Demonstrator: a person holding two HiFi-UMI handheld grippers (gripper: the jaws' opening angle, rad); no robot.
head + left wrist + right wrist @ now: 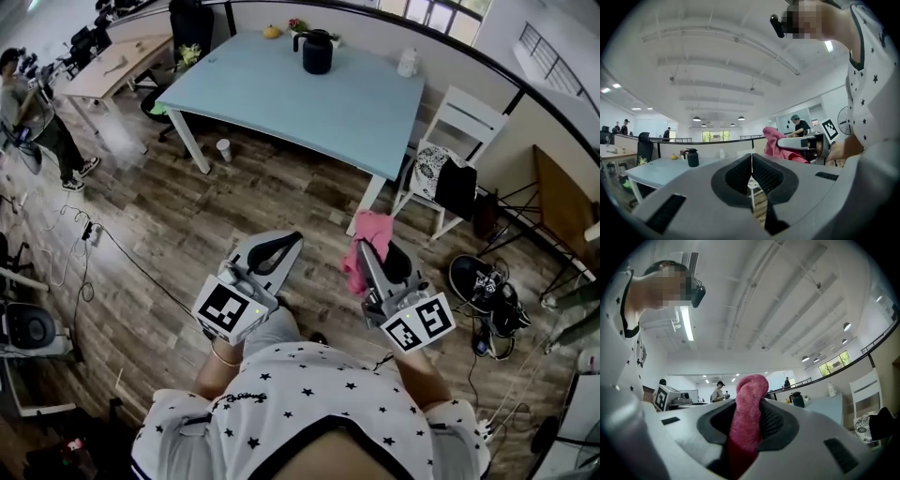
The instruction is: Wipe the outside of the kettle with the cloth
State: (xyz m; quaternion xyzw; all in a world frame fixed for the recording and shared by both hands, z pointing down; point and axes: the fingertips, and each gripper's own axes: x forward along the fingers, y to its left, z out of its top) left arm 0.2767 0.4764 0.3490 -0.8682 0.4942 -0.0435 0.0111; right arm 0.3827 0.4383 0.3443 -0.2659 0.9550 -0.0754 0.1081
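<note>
Two hand-held grippers are in use, each carrying one cube with black-and-white square markers; the markers bear no letters. The left gripper is clenched, its ribbed black pads meeting with nothing between them. The right gripper is clamped on one pink terry cloth, which stands up between the pads and bunches above them. One dark, rounded kettle with a handle and spout stands upright on the pale blue bench, close to the far edge and well apart from both grippers and the cloth. On the same bench are one yellow rounded item near the far edge, left of the kettle, and one white bottle near the right-hand edge. The bench top between the kettle and the near edge is bare. A stretch of wood-plank floor separates the person from the bench; one white paper cup stands on it just beside a white bench leg. One white slatted chair, with a dark garment hung on it, sits at the right corner of the bench. The person's white star-print shirt carries a line of script too small to read.
</note>
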